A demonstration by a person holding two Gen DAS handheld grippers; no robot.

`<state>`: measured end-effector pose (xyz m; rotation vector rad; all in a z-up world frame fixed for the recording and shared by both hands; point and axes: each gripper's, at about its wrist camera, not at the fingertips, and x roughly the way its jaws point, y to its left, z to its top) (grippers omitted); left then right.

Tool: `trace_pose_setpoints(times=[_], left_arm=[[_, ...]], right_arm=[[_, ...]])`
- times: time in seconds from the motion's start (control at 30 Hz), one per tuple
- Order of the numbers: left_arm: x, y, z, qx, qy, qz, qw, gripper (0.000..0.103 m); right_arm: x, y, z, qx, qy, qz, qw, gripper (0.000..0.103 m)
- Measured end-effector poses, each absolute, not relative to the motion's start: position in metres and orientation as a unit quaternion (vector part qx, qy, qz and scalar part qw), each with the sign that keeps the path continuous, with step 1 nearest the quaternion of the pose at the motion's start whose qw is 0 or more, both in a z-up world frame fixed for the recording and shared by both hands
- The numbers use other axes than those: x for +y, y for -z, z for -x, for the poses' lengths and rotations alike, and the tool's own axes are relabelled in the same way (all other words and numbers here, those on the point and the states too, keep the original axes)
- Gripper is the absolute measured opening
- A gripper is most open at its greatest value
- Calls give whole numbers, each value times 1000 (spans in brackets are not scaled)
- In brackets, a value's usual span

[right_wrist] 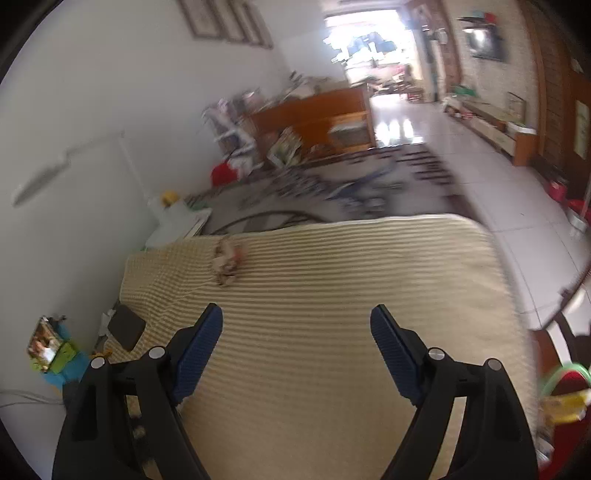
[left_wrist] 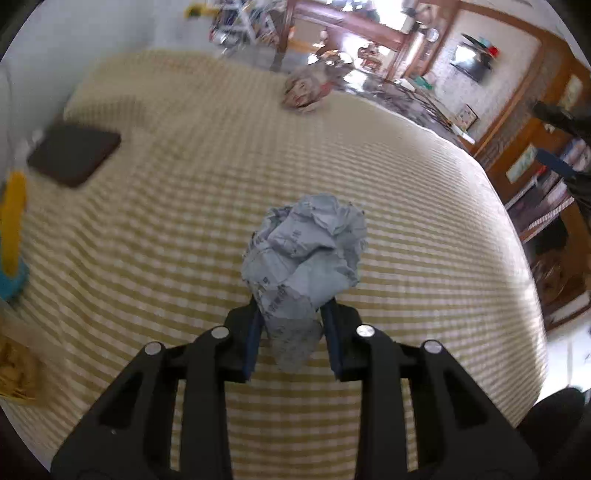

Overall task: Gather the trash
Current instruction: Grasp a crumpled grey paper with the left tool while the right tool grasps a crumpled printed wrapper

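Between your left gripper's [left_wrist: 291, 332] blue pads sits a crumpled grey paper ball [left_wrist: 306, 254], pinched tight and lifted over the middle of the striped yellow tablecloth [left_wrist: 184, 206]. Your right gripper [right_wrist: 297, 347] hangs over the same cloth with its jaws spread wide and nothing between them. A second crumpled wad [left_wrist: 303, 90] lies near the far edge, and a dark square pad [left_wrist: 74, 153] rests by the left edge.

Dark printed characters run across the crumpled grey newspaper ball [left_wrist: 304, 254], but they are too small and creased to read. The framed pictures [right_wrist: 225, 18] on the wall are too blurred to show any wording.
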<state>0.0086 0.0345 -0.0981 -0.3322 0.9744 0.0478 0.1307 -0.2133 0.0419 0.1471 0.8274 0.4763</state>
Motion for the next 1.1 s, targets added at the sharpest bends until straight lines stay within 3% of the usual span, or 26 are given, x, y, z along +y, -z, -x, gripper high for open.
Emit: trace_pose_setpoints(times=[0.27, 0.43, 0.6, 0.63, 0.67, 0.7, 0.8, 1.1], left_arm=[[58, 95, -5, 454, -3, 236, 859, 29], [55, 91, -9, 448, -10, 248, 859, 29], [60, 91, -9, 444, -1, 272, 854, 29], [60, 91, -8, 443, -1, 274, 854, 29], [60, 91, -8, 442, 0, 276, 853, 29], [61, 92, -9, 442, 0, 277, 853, 29], [60, 93, -8, 442, 0, 281, 852, 29], [59, 92, -8, 437, -5, 278, 856, 29]], right_arm=[[-75, 13, -217, 444, -211, -12, 870, 80], [-42, 42, -251, 491, -200, -66, 845, 80], [-17, 60, -266, 508, -179, -48, 841, 79], [-15, 62, -267, 508, -174, -34, 843, 77], [-13, 63, -267, 506, -171, -24, 845, 68], [-13, 64, -266, 504, -171, -16, 846, 52], [-14, 63, -264, 496, -193, -25, 846, 30], [-40, 39, -217, 491, -249, -31, 834, 26]])
